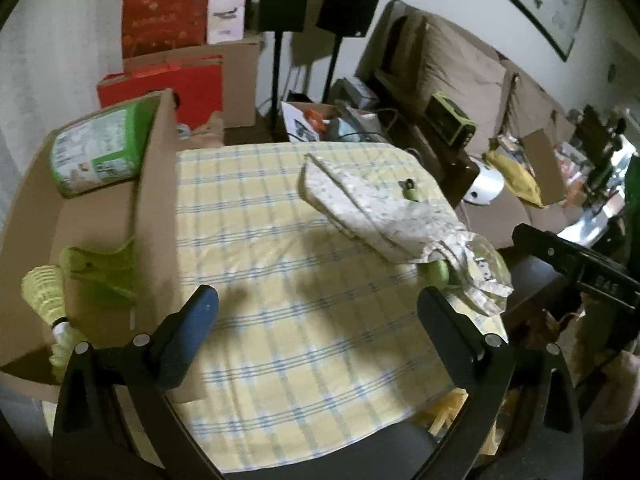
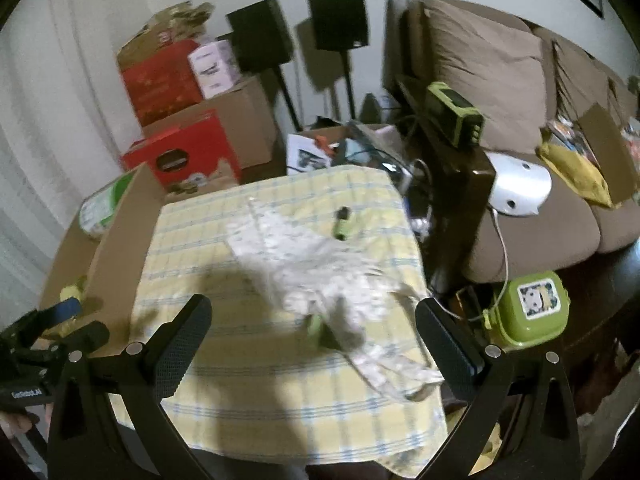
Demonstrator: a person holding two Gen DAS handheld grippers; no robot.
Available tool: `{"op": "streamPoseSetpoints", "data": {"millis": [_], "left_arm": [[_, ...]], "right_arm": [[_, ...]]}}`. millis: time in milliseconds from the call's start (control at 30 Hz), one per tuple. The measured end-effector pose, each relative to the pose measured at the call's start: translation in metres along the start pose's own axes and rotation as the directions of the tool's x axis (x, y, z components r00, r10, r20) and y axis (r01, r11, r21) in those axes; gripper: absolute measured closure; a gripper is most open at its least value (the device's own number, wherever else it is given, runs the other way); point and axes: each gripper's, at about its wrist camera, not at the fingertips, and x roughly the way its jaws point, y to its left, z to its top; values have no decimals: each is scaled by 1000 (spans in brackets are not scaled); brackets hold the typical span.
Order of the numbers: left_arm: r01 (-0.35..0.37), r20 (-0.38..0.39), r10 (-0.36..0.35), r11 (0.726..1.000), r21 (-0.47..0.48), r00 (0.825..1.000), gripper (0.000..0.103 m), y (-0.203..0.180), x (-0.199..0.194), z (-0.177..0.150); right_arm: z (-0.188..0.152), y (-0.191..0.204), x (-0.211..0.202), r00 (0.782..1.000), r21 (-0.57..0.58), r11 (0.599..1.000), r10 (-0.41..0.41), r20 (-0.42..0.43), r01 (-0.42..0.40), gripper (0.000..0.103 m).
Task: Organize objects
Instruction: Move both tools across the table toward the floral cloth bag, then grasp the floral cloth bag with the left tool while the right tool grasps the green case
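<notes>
The left gripper (image 1: 318, 312) is spread wide and holds nothing, hanging over the near middle of the checked cloth (image 1: 280, 280) that covers the tabletop; bare cloth lies between and ahead of its fingers. The right gripper (image 2: 314, 324) is also wide apart and empty, over the near right part of the tabletop, with the crumpled patterned cloth (image 2: 320, 276) lying just ahead between its fingers. That bundle runs from the tabletop's middle towards its near right edge, where its loose end hangs close to the edge; a green piece (image 1: 438, 272) pokes out from under it, mostly hidden, and what it is cannot be told. A small green item (image 1: 410, 190) rests on the bundle's far end, near the far right corner, too small to make out. Along the left edge stands the wall of an open cardboard box (image 1: 156, 208), touching the tabletop's side; inside it lie a green pack (image 1: 100, 148), a green folded thing (image 1: 104, 272) and yellow shuttlecocks (image 1: 44, 292), the nearest cut off by the left gripper's frame. The far left and near middle of the tabletop are open. Beyond the right edge stands a dark cabinet (image 2: 460, 208), and a green lidded tub (image 2: 532, 308) sits low beside it. The right view is blurred.
</notes>
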Motion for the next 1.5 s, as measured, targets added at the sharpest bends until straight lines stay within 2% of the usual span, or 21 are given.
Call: {"op": "streamPoseSetpoints", "data": {"millis": [267,467,700,767,1000,1133,1167,1233,1267,1333,1400,1467,1500], "left_arm": [[62,-47,-63,998,-22,997,4,-16,32,2],[104,-102,-107,994,-37,989,4,-27,62,10],[182,-171,-200,976,-117,965,4,-43,106,27],[197,-191,-221,971,-136,957,8,-49,119,30],[168,-236,-205,971,-170,950,15,-61,154,36],[197,-245,-243,961,-196,939,19,-65,166,38],[205,-254,-252,959,-198,934,26,-66,170,38],[199,-246,-240,963,-181,939,31,-70,172,38],[196,-250,-237,964,-181,939,37,-71,174,39],[191,-239,-233,964,-185,943,53,-71,174,39],[186,-235,-229,964,-192,945,80,-69,174,40],[167,-220,-208,968,-190,953,97,-66,171,39],[168,-209,-207,967,-191,956,98,-65,169,40]], "right_arm": [[-15,-39,13,999,56,998,-29,-31,30,1],[-23,-47,26,998,49,998,-28,-54,31,2],[-41,-47,37,997,38,999,-29,-76,32,3],[-46,-48,38,996,39,999,-33,-82,36,3],[-54,-58,41,995,58,997,-38,-90,43,3],[-56,-61,44,994,58,997,-46,-97,52,3],[-56,-62,44,994,61,997,-45,-98,51,3],[-56,-63,45,994,65,997,-43,-99,49,3],[-56,-64,45,994,67,997,-42,-98,49,3],[-56,-65,45,994,68,996,-43,-98,50,3],[-56,-65,45,994,68,996,-44,-97,51,3],[-56,-65,45,994,68,996,-46,-95,53,3],[-55,-66,45,994,68,996,-46,-94,53,3]]}}
